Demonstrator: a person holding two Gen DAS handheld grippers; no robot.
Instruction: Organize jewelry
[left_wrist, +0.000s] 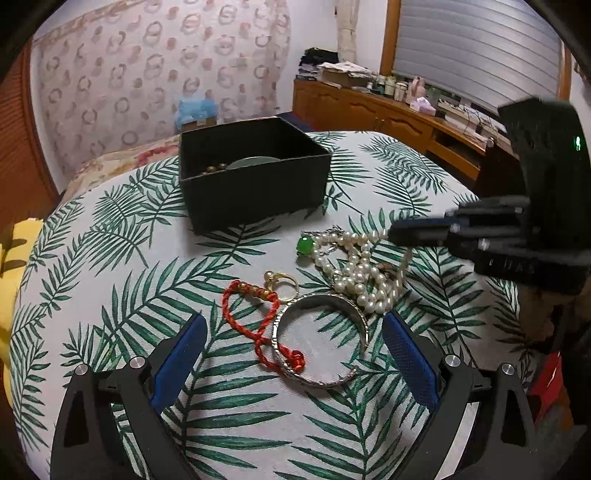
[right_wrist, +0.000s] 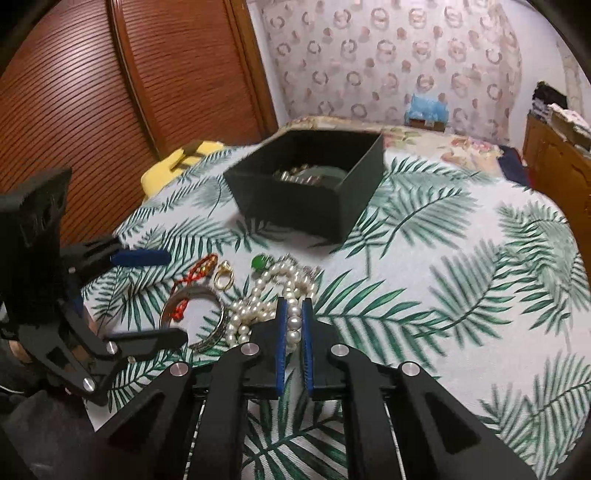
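Observation:
A pile of jewelry lies on the leaf-print cloth: a pearl necklace (left_wrist: 360, 277) (right_wrist: 266, 295), a green stone pendant (left_wrist: 305, 245) (right_wrist: 261, 263), a silver bangle (left_wrist: 321, 343) (right_wrist: 199, 314), a red cord bracelet (left_wrist: 255, 317) (right_wrist: 192, 275) and a gold ring (left_wrist: 284, 284) (right_wrist: 224, 277). A black open box (left_wrist: 255, 177) (right_wrist: 314, 184) behind them holds beads and a greenish piece. My right gripper (right_wrist: 294, 306) (left_wrist: 395, 232) is shut on a strand of the pearl necklace. My left gripper (left_wrist: 291, 347) (right_wrist: 166, 295) is open around the bangle and red cord, low over the cloth.
The cloth-covered table (left_wrist: 147, 258) drops off at its rounded edges. A yellow object (left_wrist: 14, 266) lies at the left edge. A wooden sideboard (left_wrist: 388, 114) with clutter stands at the back right, and a wooden louvred door (right_wrist: 92, 92) at the left.

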